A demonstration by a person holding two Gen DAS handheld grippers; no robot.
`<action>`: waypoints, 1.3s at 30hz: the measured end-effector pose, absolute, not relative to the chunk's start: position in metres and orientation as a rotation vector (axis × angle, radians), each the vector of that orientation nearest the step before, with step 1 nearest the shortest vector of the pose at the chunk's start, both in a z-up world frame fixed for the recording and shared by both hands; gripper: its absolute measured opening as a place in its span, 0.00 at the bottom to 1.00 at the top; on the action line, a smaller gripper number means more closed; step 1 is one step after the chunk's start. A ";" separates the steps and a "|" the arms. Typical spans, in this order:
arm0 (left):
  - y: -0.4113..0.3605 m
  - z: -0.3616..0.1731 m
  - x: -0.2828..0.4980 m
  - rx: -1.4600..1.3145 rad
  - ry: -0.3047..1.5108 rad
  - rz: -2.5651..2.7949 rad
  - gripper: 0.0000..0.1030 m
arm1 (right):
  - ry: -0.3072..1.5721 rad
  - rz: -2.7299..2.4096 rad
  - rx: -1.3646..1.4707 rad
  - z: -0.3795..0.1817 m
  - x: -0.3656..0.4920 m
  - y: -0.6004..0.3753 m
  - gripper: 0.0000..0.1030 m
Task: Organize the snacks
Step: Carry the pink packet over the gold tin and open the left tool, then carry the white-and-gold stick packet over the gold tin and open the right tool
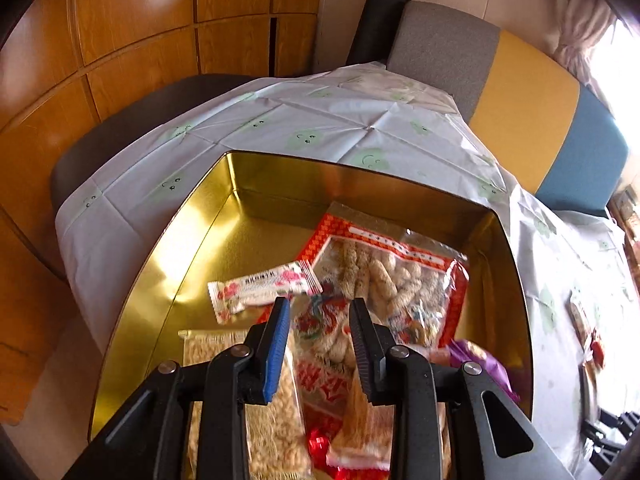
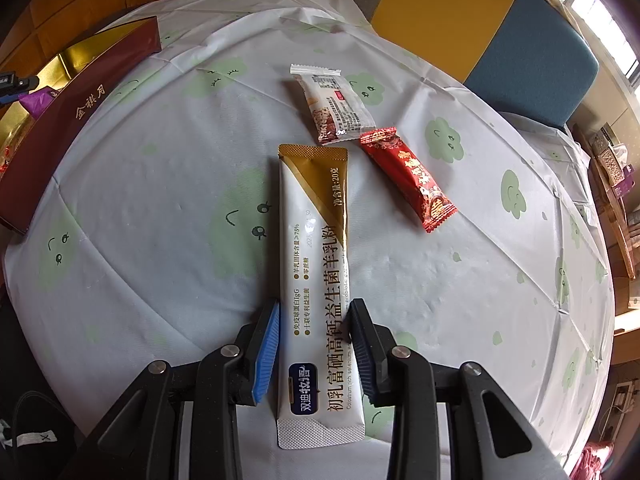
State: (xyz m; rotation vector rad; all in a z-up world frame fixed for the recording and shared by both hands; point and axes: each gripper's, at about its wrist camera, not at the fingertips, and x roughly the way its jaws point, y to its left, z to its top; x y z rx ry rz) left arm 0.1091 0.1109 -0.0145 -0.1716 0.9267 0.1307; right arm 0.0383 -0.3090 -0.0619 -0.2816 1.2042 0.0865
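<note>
I see the table under a cloud-print cloth: gold tin at ten o'clock, milk-powder stick at centre, two small snack packets at one o'clock.

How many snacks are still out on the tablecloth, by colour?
White and gold stick sachet: 1, between the right tongs
White bar wrapper: 1
Red wrapper: 1
Total: 3
</note>
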 end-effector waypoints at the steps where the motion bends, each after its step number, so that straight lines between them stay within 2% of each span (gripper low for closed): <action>1: 0.108 -0.014 0.105 -0.163 0.928 0.131 0.30 | 1.204 0.086 -0.282 -0.062 0.038 -0.309 0.34; 14: 0.082 -0.008 0.069 -0.093 0.926 0.101 0.30 | 1.198 0.080 -0.294 -0.062 0.036 -0.306 0.33; 29: 0.091 -0.004 0.052 -0.095 0.922 0.104 0.30 | 1.208 0.066 -0.254 -0.056 0.037 -0.307 0.31; 39: 0.111 -0.003 0.045 -0.124 0.904 0.143 0.30 | 1.124 0.214 -0.111 -0.007 0.041 -0.265 0.31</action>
